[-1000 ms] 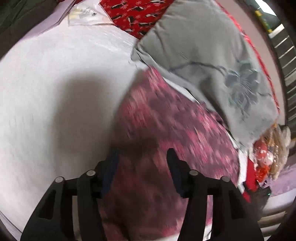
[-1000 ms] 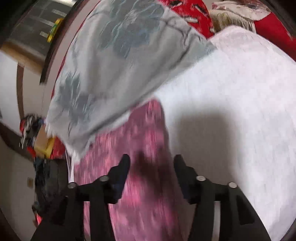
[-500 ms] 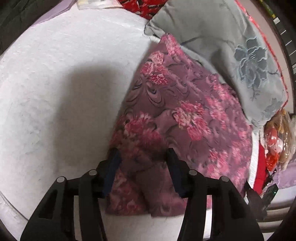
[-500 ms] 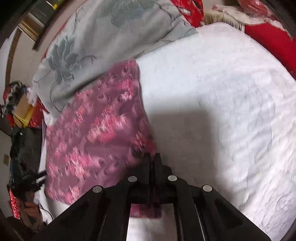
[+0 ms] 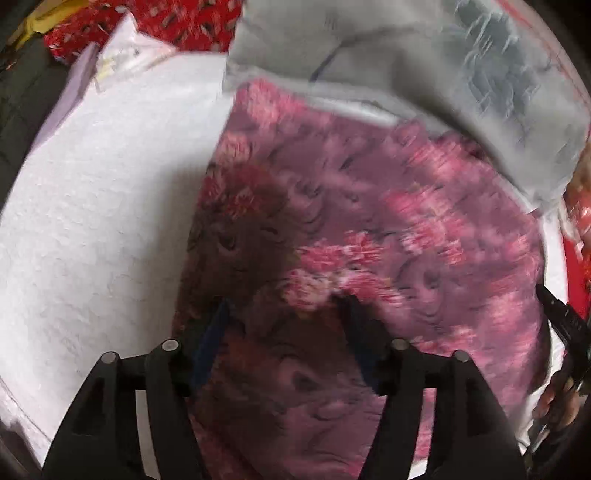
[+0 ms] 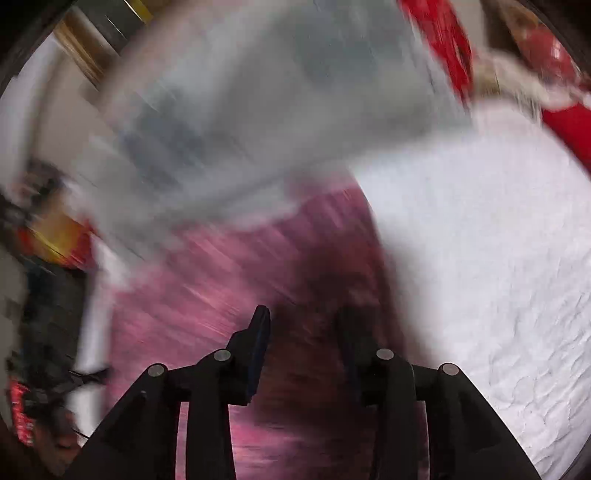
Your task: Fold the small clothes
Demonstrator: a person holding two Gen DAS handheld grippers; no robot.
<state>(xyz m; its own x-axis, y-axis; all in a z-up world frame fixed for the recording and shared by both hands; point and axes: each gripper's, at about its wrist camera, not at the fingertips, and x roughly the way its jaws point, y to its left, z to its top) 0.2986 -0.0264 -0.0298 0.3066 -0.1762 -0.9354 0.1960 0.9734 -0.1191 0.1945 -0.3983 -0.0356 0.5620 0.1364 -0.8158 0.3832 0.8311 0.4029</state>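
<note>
A purple garment with pink flowers lies on the white bed cover. My left gripper is open just above the garment's near edge and holds nothing. In the right wrist view the same garment is blurred by motion. My right gripper is open above it, with nothing between its fingers. The white cover lies to its right.
A grey pillow with a flower print lies past the garment and shows blurred in the right wrist view. Red patterned fabric and white folded cloth sit at the far edge. Dark clutter stands left of the bed.
My right gripper was shut at the garment's edge half a second ago and is open now, moving fast. My left gripper stayed open and shifted further over the garment.
</note>
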